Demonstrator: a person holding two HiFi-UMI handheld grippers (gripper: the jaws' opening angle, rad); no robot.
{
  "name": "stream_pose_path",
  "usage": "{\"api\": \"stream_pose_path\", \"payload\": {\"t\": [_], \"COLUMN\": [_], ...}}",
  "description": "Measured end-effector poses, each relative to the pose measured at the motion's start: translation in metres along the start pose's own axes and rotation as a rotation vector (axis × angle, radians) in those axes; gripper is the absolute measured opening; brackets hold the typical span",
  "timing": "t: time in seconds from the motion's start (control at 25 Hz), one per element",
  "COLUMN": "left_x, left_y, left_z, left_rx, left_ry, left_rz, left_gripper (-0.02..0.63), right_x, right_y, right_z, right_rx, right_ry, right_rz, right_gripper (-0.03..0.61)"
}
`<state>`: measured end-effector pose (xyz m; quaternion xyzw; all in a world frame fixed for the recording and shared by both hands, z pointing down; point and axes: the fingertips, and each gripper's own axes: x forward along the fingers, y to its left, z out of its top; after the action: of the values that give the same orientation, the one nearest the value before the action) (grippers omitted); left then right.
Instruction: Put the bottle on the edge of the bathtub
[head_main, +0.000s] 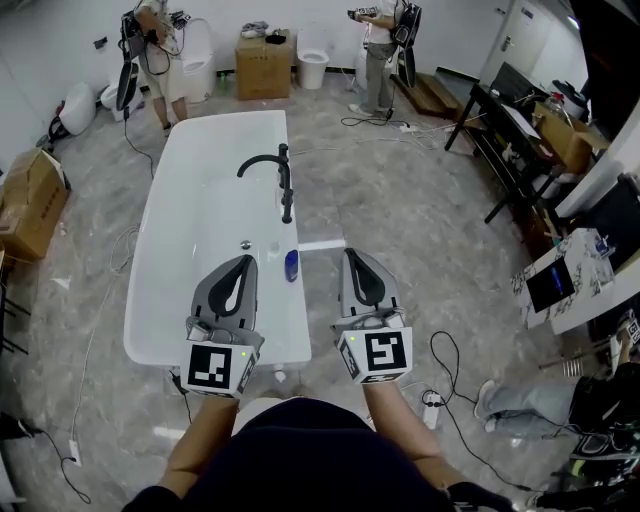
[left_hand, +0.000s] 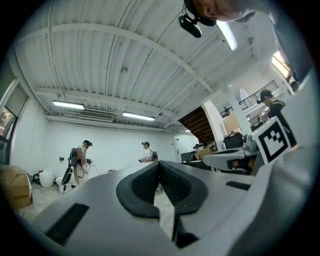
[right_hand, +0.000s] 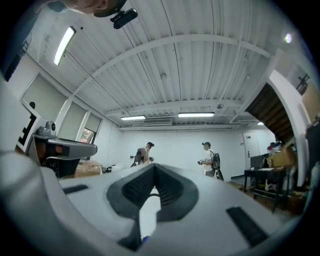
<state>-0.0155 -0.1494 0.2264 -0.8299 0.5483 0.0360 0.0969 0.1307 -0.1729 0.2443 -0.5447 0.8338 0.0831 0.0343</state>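
since the bottle (head_main: 291, 265) already rests on the bathtub (head_main: 148, 240) rim at frame centre, just below the faucet (head_main: 283, 180), the task looks done. the left gripper (head_main: 243, 262) and right gripper (head_main: 352, 256) flank it, jaws pressed together, holding nothing.

Left gripper (head_main: 243, 260) and right gripper (head_main: 351, 254) held level (jaws together, empty).

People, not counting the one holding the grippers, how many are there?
3. First person stands far left; second person stands far back, middle; third person sits on the floor, lower right, partly cut off. Others may be hidden.
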Motion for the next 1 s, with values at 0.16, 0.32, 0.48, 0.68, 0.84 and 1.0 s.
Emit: {"api": "stream_pose_path", "payload": {"t": [0.16,0.32,0.48,0.68,0.84,1.0], "left_x": [0.000,-0.001,0.000,-0.001,-0.003,-0.001], "left_y": [0.001,0.004,-0.002,-0.008,-0.008,-0.008], "left_z": [0.001,0.003,0.001,-0.002,-0.002,-0.001], "left_rx": [0.005,0.017,0.017,0.022,0.015,0.001], "left_ry": [-0.005,-0.001,0.003,0.002,0.000,-0.002], "left_rz": [0.013,0.029,0.029,0.033,0.030,0.023], "left_gripper": [0.003,0.003,0.003,0.003,0.003,0.003], "right_x": [0.000,0.002,-0.001,-0.004,-0.005,-0.003], "right_y": [0.003,0.005,0.000,-0.003,-0.002,-0.001], "right_z": [-0.001,0.003,0.004,0.004,0.003,0.004], "right_rx": [-0.006,-0.022,-0.020,-0.021,-0.026,-0.029], "right_ry": [0.003,0.001,-0.014,-0.021,-0.018,-0.014], "right_rz": [0.010,0.017,0.025,0.037,0.041,0.040], "right_gripper": [0.000,0.000,0.000,0.000,0.000,0.000]}}
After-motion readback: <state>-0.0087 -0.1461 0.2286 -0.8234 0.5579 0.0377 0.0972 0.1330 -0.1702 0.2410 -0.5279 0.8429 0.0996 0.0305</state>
